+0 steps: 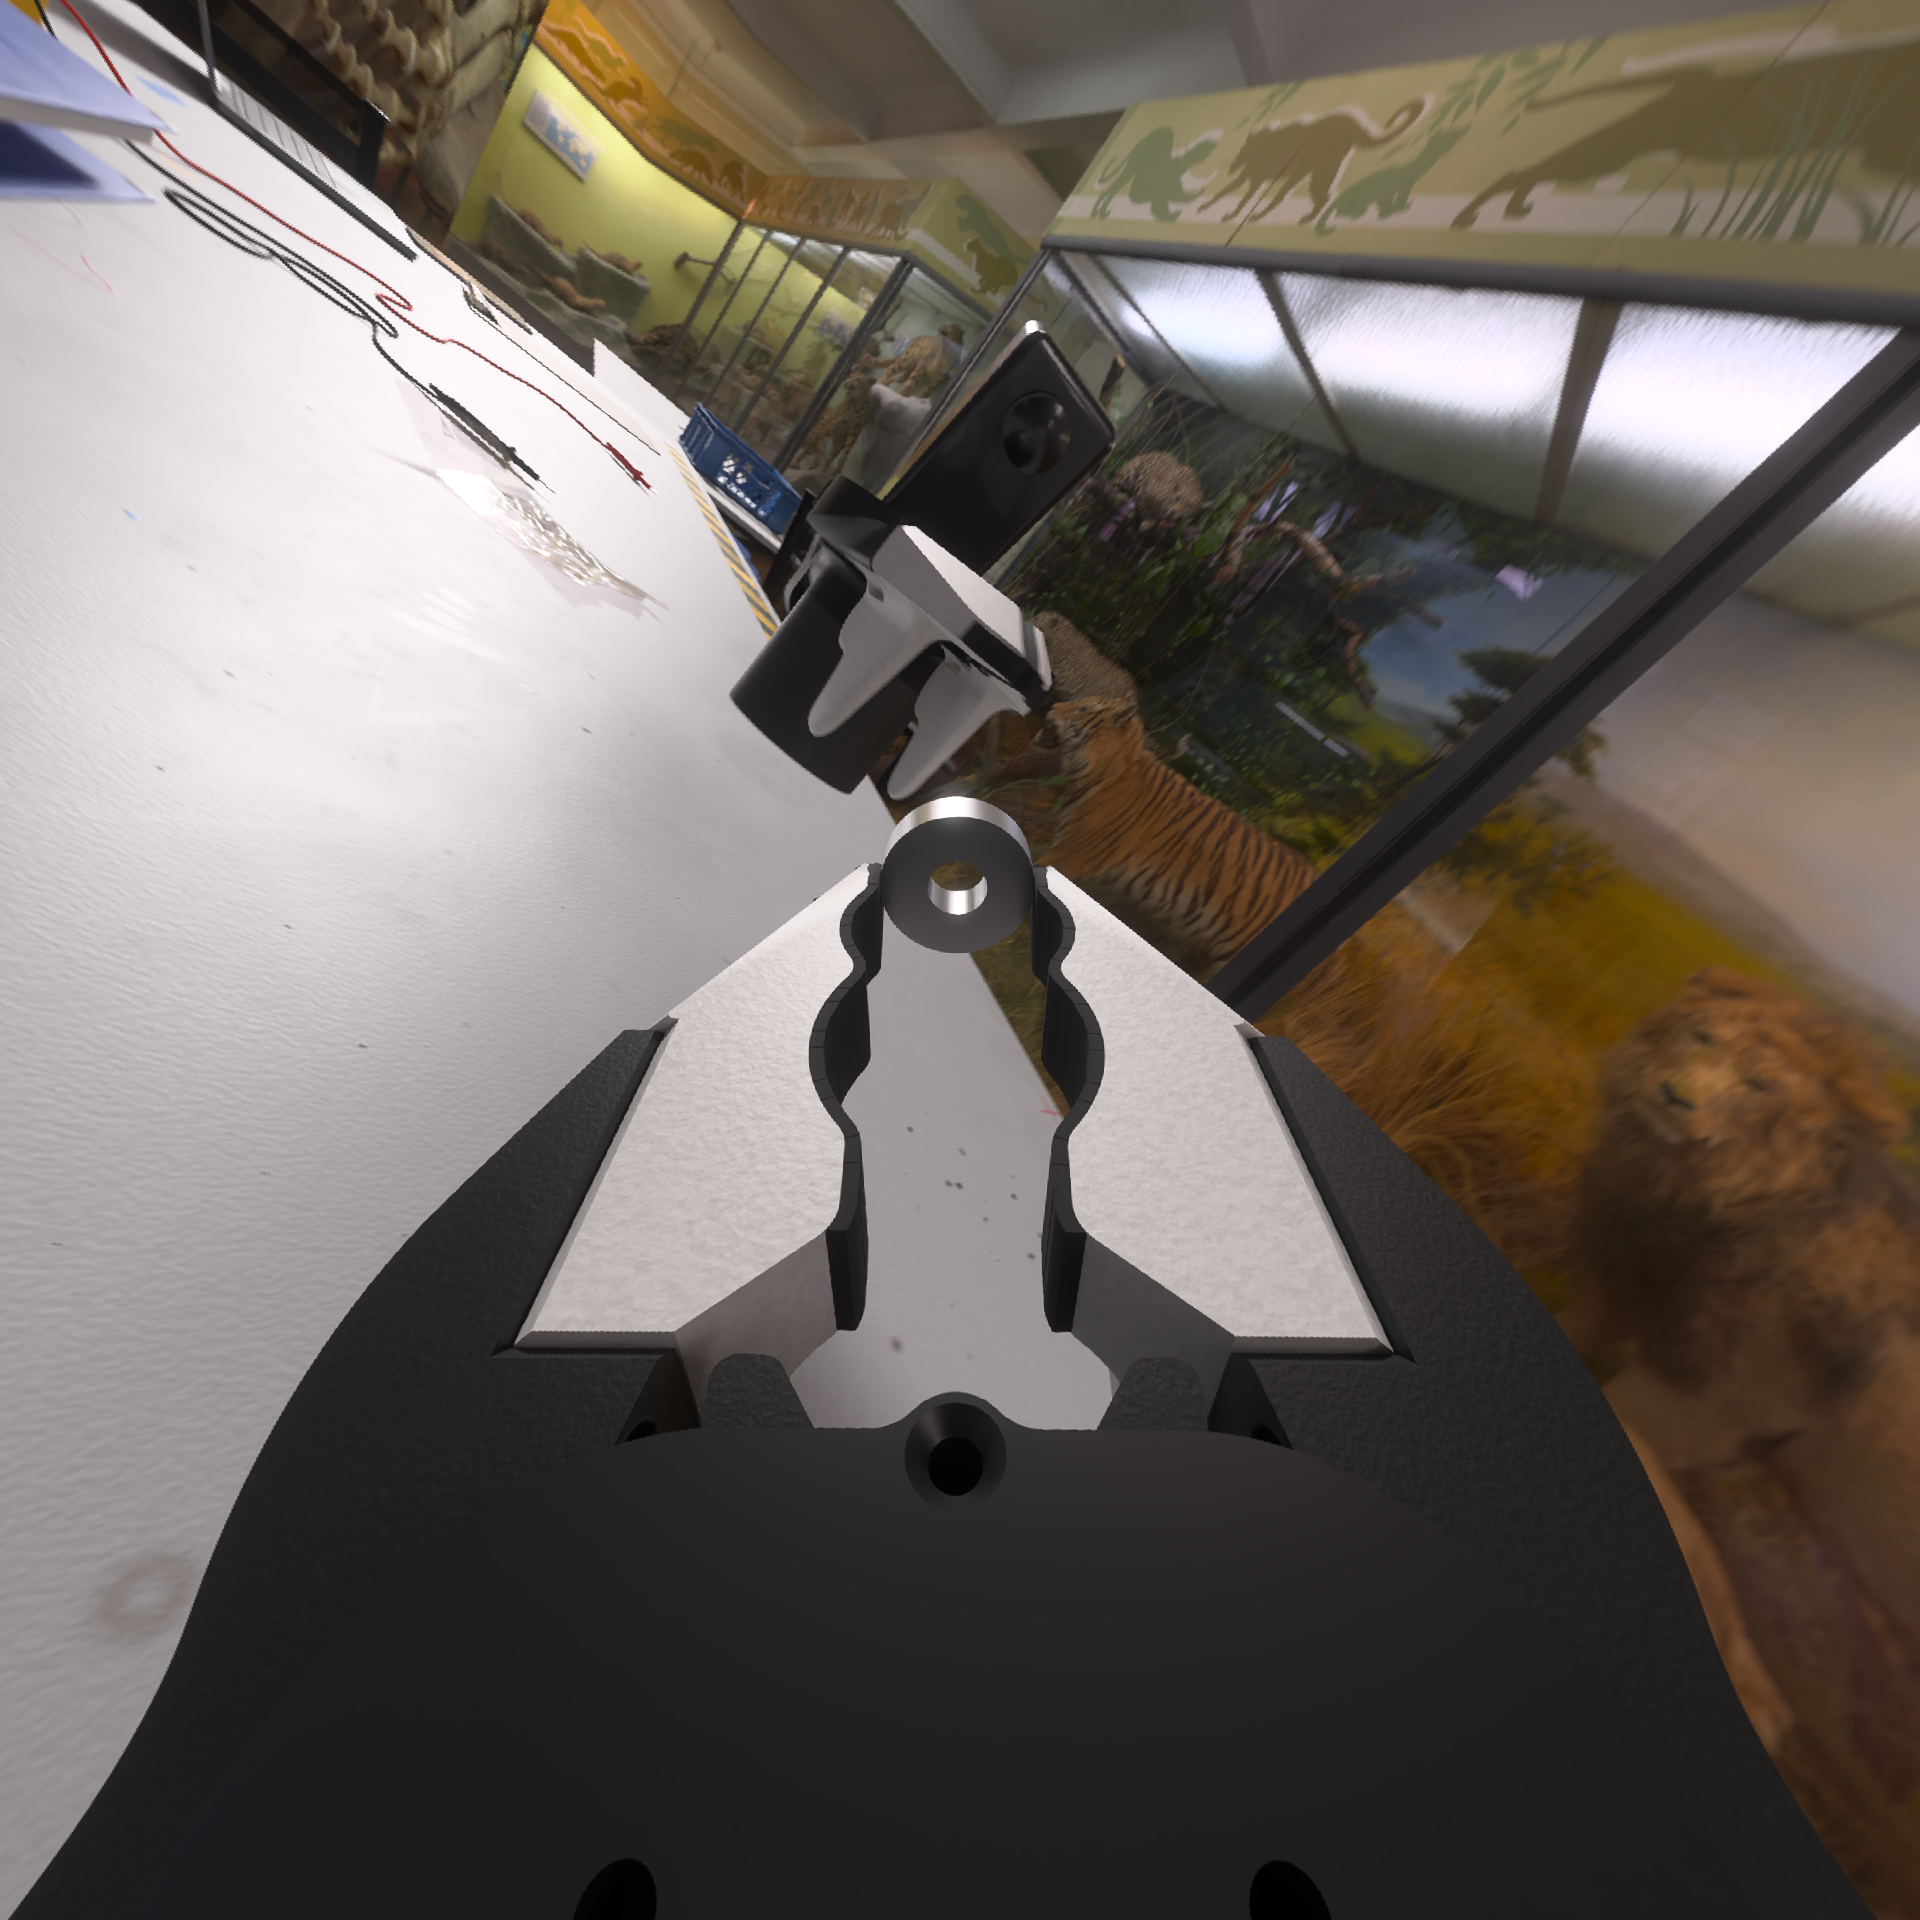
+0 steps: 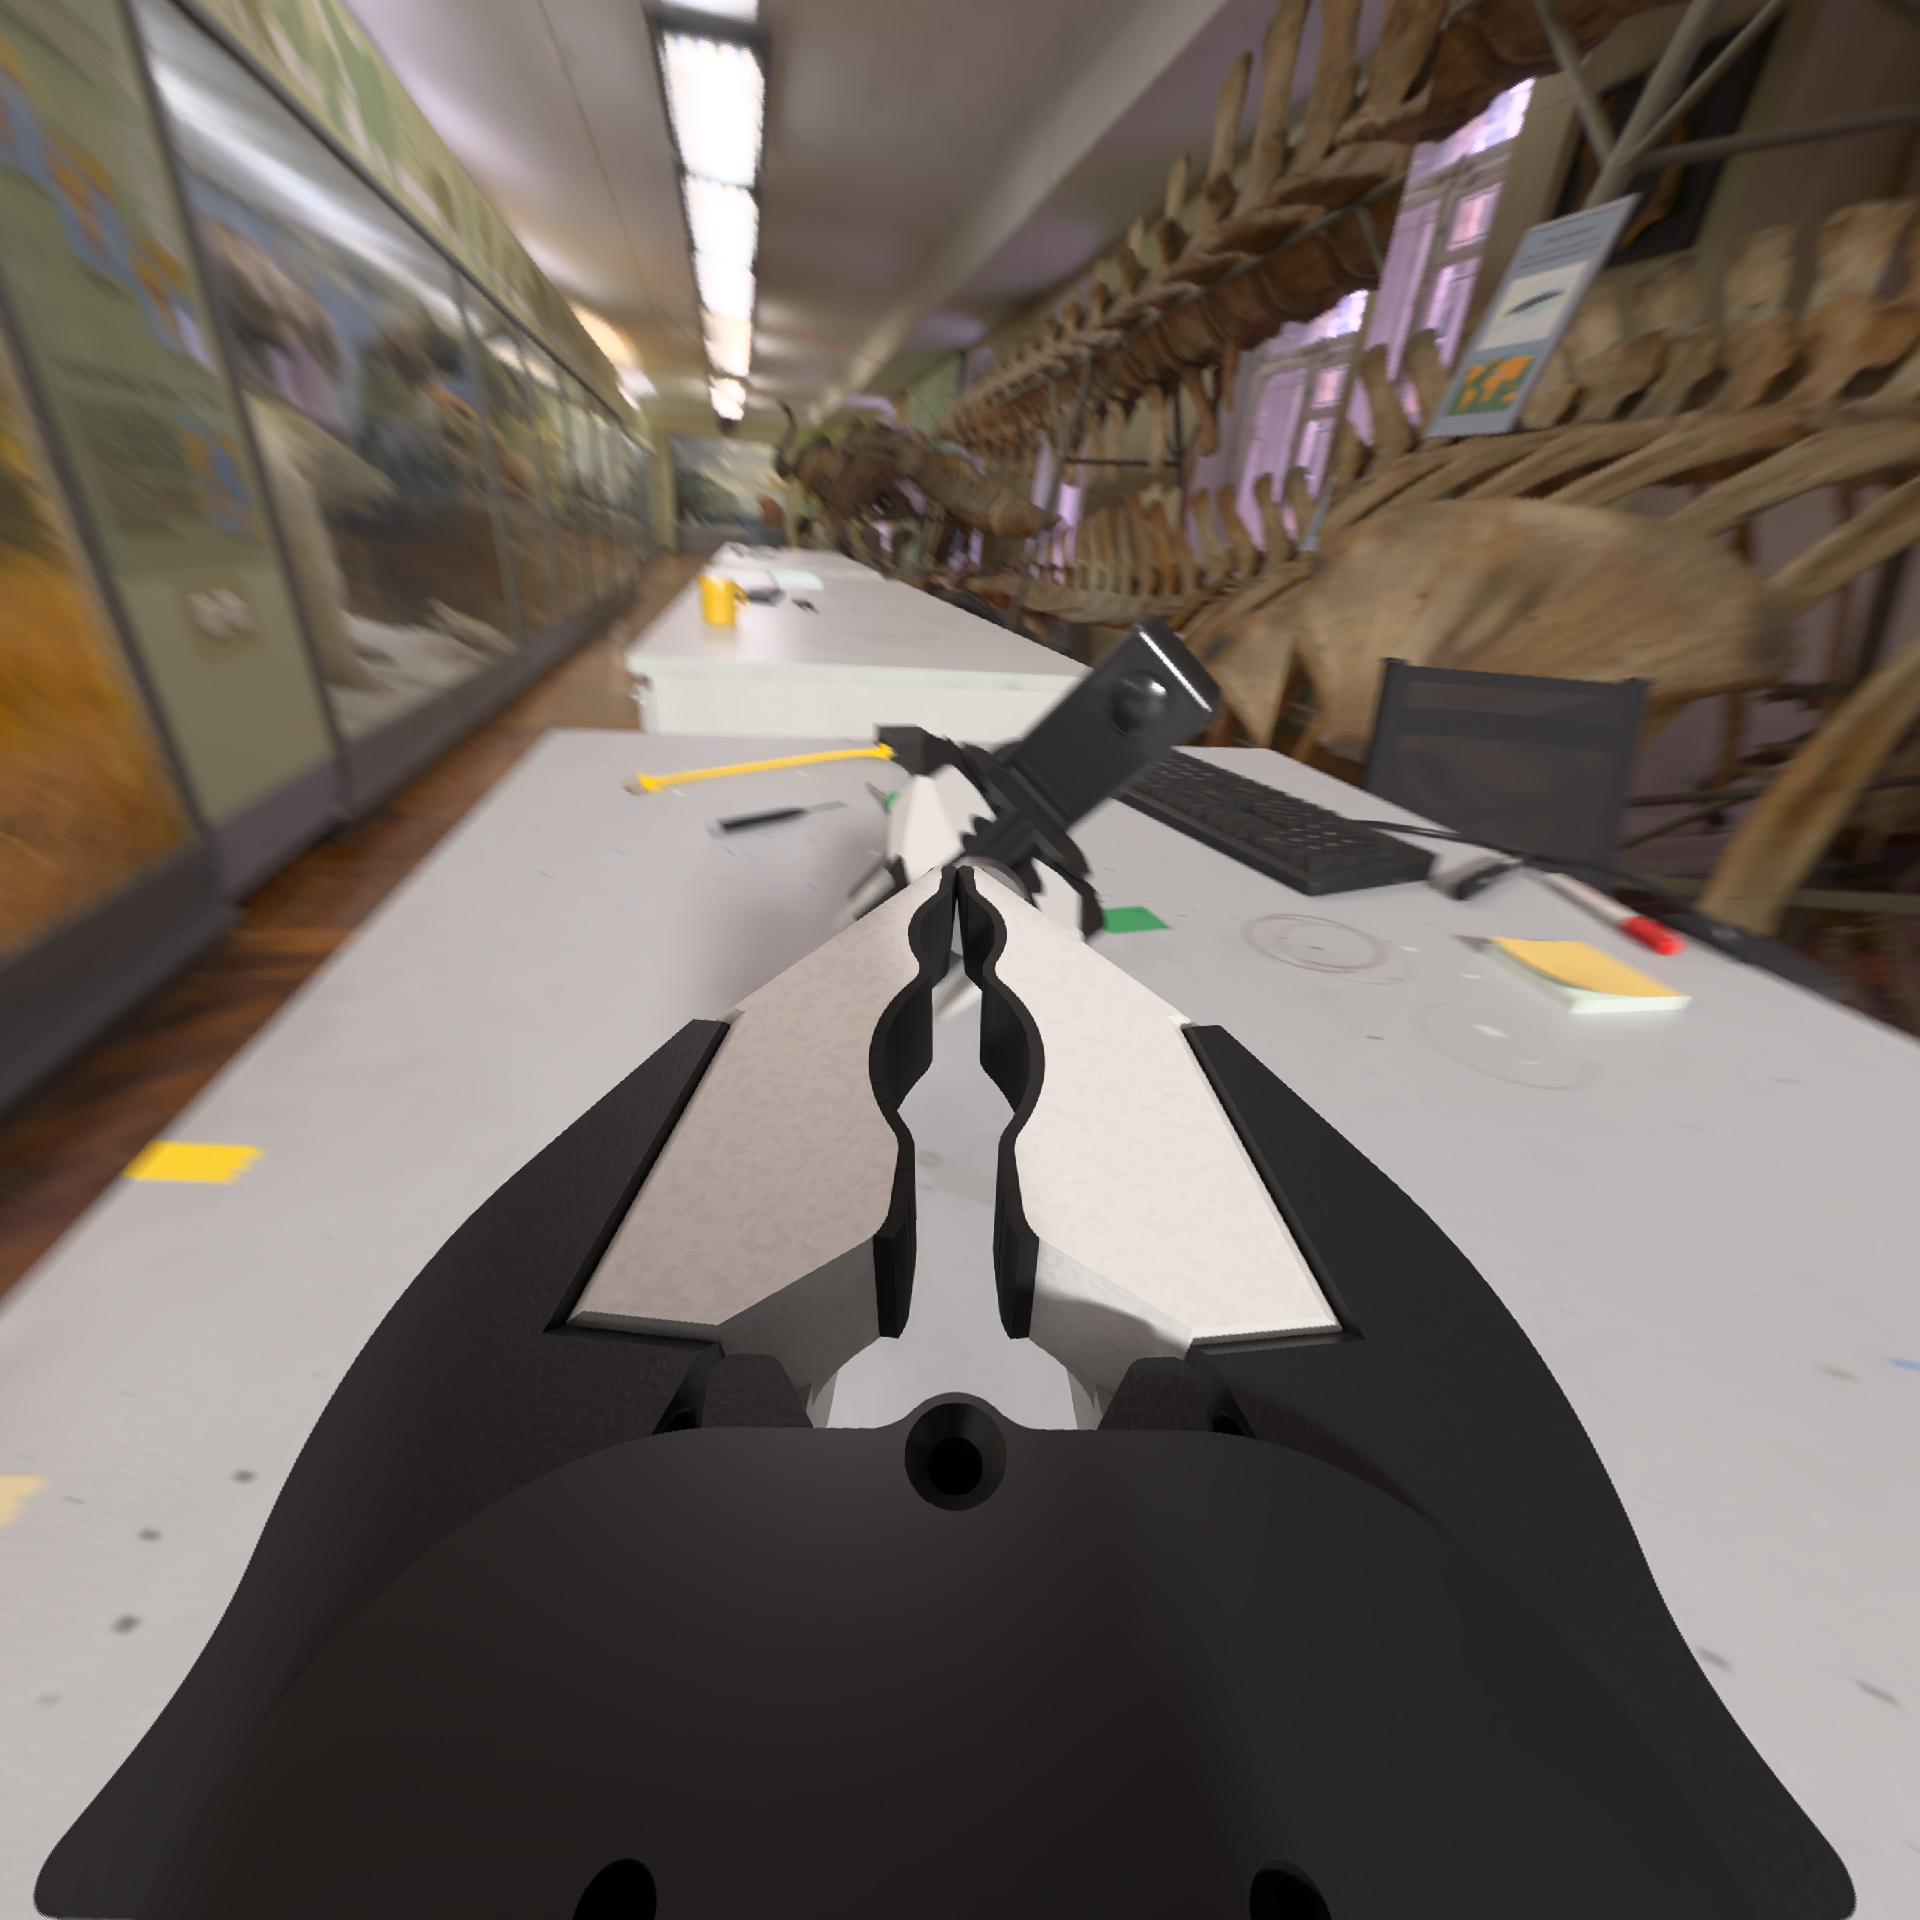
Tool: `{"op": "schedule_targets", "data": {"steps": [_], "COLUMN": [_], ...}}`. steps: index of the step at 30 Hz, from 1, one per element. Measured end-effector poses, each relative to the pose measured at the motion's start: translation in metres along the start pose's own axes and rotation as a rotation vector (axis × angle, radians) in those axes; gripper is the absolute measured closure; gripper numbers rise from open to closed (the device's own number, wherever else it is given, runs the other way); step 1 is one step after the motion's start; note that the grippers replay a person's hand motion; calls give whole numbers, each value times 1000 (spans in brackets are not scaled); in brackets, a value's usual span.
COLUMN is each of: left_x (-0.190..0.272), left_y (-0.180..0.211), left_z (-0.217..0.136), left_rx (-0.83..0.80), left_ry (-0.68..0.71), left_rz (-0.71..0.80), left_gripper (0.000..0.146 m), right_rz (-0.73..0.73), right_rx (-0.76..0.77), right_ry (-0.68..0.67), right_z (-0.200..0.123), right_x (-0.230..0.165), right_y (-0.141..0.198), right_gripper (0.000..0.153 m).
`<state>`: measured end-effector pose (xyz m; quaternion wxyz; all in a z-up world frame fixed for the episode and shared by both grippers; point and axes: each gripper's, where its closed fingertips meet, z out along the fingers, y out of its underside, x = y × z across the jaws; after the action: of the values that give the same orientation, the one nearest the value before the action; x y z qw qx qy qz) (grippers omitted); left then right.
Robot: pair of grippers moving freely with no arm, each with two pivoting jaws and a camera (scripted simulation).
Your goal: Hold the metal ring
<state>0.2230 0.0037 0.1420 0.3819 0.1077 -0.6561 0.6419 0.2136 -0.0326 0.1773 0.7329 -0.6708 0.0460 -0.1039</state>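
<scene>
From your right claw [image 2: 957, 878], the metal ring cannot be seen; its tips cover the spot. The left claw [image 2: 935, 831] beyond is half hidden behind them. Display cases [image 2: 312, 436] blur, and small items on the far surface [image 2: 831, 634] stay unreadable

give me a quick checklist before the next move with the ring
1. Metal ring sits between the left gripper tips: ok.
2. Ring lifted clear of the white table: ok.
3. Grip firm enough: cannot tell.
4. Right gripper jaws nearly closed, nothing seen between them: ok.
5. Gap between the right gripper's tips and the ring: cannot tell.
6. Keyboard and yellow notepad lie off to the side: ok.
</scene>
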Motion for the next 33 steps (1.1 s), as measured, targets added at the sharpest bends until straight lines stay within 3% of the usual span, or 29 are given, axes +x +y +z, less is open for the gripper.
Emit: {"op": "schedule_targets", "data": {"steps": [2, 6, 10, 20, 28, 33], "left_x": [4, 2, 1, -3, 1, 4], "left_y": [-2, 4, 11, 27, 26, 24], "left_z": [-1, 7, 13, 21, 22, 23], "left_rx": [-14, -42, -84, -177, -154, -140], "left_ry": [-11, -32, -62, -75, -36, -3], "left_rz": [58, 110, 163, 104, 54, 41], "left_gripper": [118, 118, 118, 118, 118, 118], "right_rz": [-75, -28, 14, -119, -184, -105], "right_rx": [-46, -138, -193, -300, -273, -226], "right_ry": [45, 29, -37, -77, -68, -102], "right_z": [-3, 7, 15, 14, 15, 14], "right_x": [4, 1, -9, -21, -23, -23], "right_y": [3, 25, 39, 52, 49, 44], "right_gripper": [153, 152, 140, 145, 151, 152]}}
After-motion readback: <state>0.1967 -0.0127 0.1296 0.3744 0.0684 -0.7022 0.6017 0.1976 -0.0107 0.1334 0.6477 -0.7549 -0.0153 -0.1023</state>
